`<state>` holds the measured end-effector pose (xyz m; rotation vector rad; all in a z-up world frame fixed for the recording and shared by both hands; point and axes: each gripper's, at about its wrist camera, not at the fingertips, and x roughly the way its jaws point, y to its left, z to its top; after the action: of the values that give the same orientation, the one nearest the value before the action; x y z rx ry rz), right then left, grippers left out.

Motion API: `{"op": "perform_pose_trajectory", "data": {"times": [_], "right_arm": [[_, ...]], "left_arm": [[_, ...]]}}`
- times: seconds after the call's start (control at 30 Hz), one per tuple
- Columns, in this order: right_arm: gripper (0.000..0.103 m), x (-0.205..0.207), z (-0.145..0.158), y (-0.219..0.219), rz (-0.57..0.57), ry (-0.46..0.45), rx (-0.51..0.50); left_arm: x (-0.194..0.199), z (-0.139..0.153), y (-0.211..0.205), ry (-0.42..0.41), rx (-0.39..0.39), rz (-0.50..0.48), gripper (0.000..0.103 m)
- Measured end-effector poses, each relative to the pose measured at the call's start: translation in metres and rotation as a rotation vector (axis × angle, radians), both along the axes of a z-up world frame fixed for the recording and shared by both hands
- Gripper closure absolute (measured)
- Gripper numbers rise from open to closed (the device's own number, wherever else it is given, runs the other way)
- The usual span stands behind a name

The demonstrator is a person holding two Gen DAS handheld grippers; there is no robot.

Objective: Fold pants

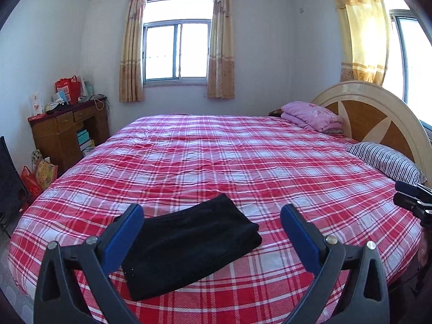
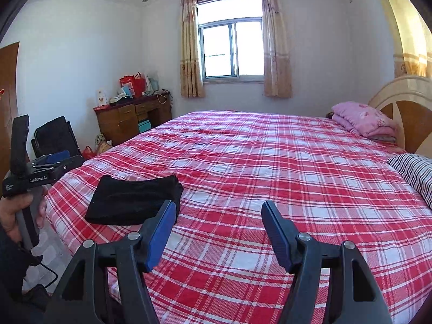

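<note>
The black pants (image 1: pixel 189 245) lie folded into a compact rectangle on the red plaid bed (image 1: pixel 216 156), near its front edge. My left gripper (image 1: pixel 212 213) is open and empty, held above the bed with the folded pants between and just beyond its blue fingers. In the right wrist view the pants (image 2: pixel 135 199) lie to the left on the bed (image 2: pixel 270 162). My right gripper (image 2: pixel 216 210) is open and empty over bare bedspread to the right of the pants. The left gripper's body (image 2: pixel 40 172) shows in a hand at the left edge.
A striped pillow (image 1: pixel 388 162) and a folded pink blanket (image 1: pixel 310 116) lie by the headboard (image 1: pixel 372 113) at the right. A wooden desk (image 1: pixel 67 129) with bags stands at the back left. A black chair (image 2: pixel 56 137) stands by the bed's left side.
</note>
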<state>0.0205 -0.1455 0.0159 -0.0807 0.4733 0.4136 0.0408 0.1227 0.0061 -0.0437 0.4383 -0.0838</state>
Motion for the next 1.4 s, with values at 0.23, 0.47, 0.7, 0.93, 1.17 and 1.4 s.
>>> {"op": "perform_pose_trajectory", "data": {"times": [0.23,0.47,0.7,0.93,1.17,1.4], "right_arm": [[0.036,-0.009,-0.002,0.005,0.004,-0.016,-0.041],[0.035,-0.012,0.004,-0.003,-0.015,-0.038,-0.016],[0.035,-0.012,0.002,-0.001,-0.016,-0.039,-0.015],[0.035,-0.009,-0.003,0.002,-0.015,-0.029,-0.029],[0.035,-0.011,0.000,-0.001,-0.021,-0.042,-0.022],[0.035,-0.013,0.002,-0.003,-0.028,-0.051,-0.014]], "left_arm": [[-0.005,0.003,-0.007,-0.020,0.012,0.000,0.000],[-0.009,0.002,-0.013,-0.026,0.022,-0.005,0.000],[-0.010,0.003,-0.015,-0.031,0.030,-0.001,0.000],[-0.010,0.003,-0.014,-0.030,0.030,-0.002,0.000],[-0.011,0.003,-0.013,-0.025,0.035,0.007,0.000],[-0.010,0.003,-0.015,-0.019,0.044,0.013,0.000]]}}
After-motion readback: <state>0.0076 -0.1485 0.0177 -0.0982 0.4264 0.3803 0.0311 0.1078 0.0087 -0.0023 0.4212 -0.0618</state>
